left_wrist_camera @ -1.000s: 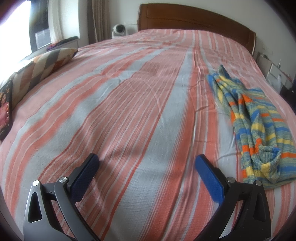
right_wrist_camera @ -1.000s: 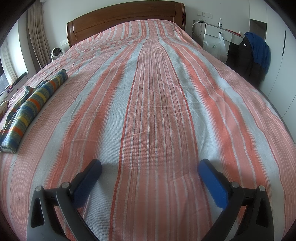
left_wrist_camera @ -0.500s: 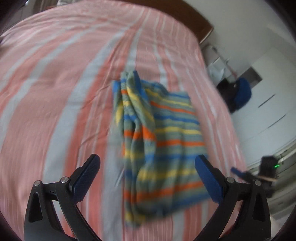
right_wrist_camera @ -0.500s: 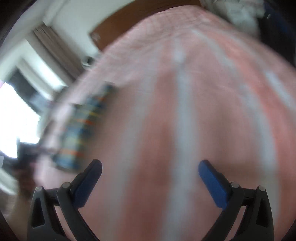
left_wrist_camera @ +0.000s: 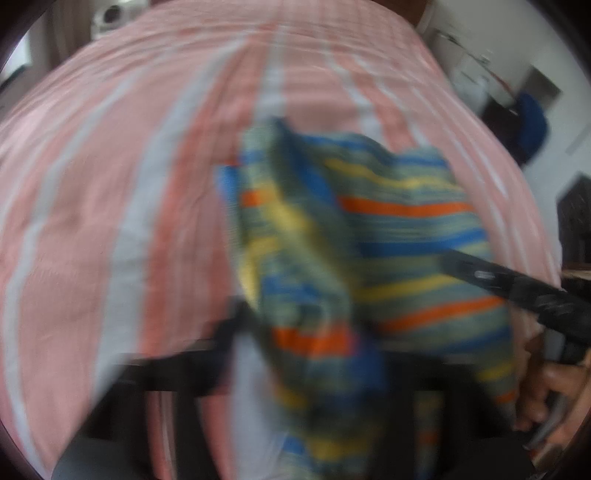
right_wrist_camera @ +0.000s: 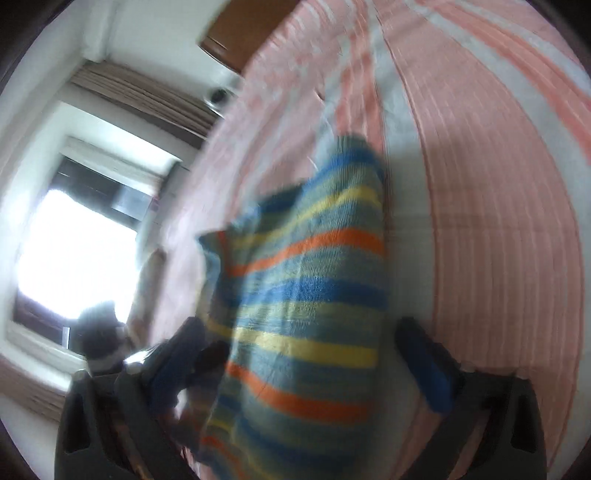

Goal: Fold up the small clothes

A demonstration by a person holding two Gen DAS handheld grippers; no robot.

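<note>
A striped knit garment (left_wrist_camera: 369, 240) in blue, yellow, orange and grey-green lies on the striped bed; it also fills the middle of the right wrist view (right_wrist_camera: 306, 314). My left gripper (left_wrist_camera: 306, 354) sits at the garment's near edge; heavy blur hides how its jaws stand. My right gripper (right_wrist_camera: 306, 354) is open, its blue pads (right_wrist_camera: 428, 365) wide apart on either side of the garment's near edge. The right gripper's black body (left_wrist_camera: 524, 291) shows at the right of the left wrist view.
The bed's orange, pink and grey striped cover (left_wrist_camera: 110, 184) spreads all around. A wooden headboard (right_wrist_camera: 236, 33) is at the far end. A bright window (right_wrist_camera: 74, 251) with curtains is to the left. Dark clothing (left_wrist_camera: 528, 125) hangs by the wall on the right.
Both grippers have swung from the bare bed over to the striped garment and come close to its near edge. The right gripper stays open.
</note>
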